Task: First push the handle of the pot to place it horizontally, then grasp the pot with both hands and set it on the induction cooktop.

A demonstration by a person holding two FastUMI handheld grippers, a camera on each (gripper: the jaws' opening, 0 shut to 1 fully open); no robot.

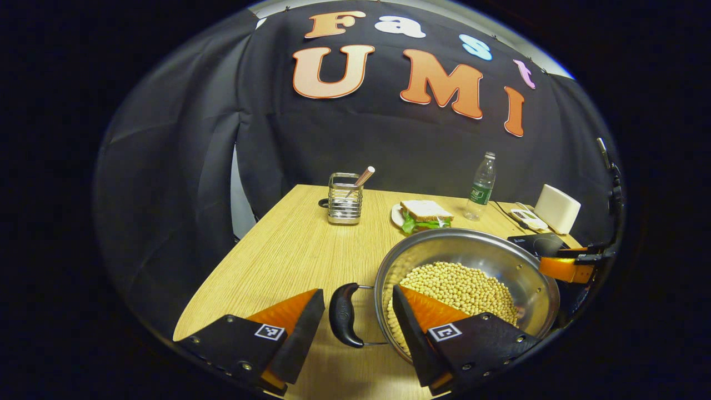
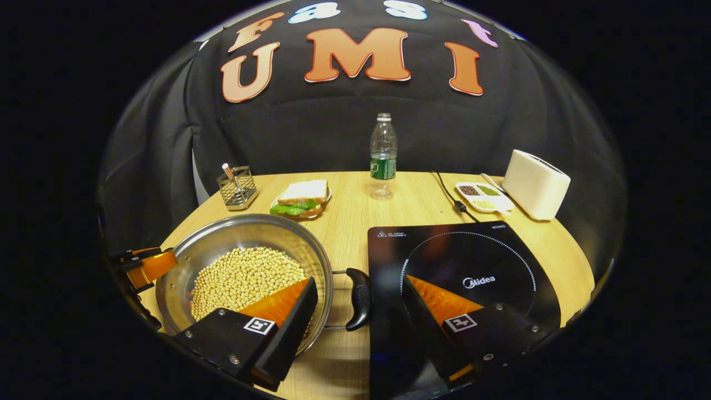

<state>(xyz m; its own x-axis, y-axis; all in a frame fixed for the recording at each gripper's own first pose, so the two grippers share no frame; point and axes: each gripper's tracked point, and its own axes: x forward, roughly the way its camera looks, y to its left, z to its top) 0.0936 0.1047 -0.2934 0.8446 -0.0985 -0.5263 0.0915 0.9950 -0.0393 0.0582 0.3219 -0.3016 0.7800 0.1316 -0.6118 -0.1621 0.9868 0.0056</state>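
Jaws of the left gripper (image 1: pixel 358 316) are gaping around the pot's left handle (image 1: pixel 344 314); the bean-filled pot (image 2: pixel 244 272) is sitting on the table (image 2: pixel 355 211), beside the induction cooktop (image 2: pixel 464 266), while the right gripper (image 2: pixel 358 303) is straddling the right handle (image 2: pixel 360 298), apparently readying a two-handed lift.

Left gripper (image 1: pixel 355 319), in the left gripper view: two wedge-shaped fingers tapering to a point toward the far end. Each sits in a flat black plate with rounded corners. Small silver screws stud the plate edges. One square black-and-white coded marker sits on each plate near the finger root. The inner face of the right finger (image 1: pixel 427 311) shows fine ribbing.

Right gripper (image 2: pixel 358 311), in the right gripper view: same build, with wedge fingers, black plates, silver screws and one square marker per side. Ribbing shows on its right finger (image 2: pixel 439 297).

In each view the opposite gripper appears at the frame edge, partly cut off.
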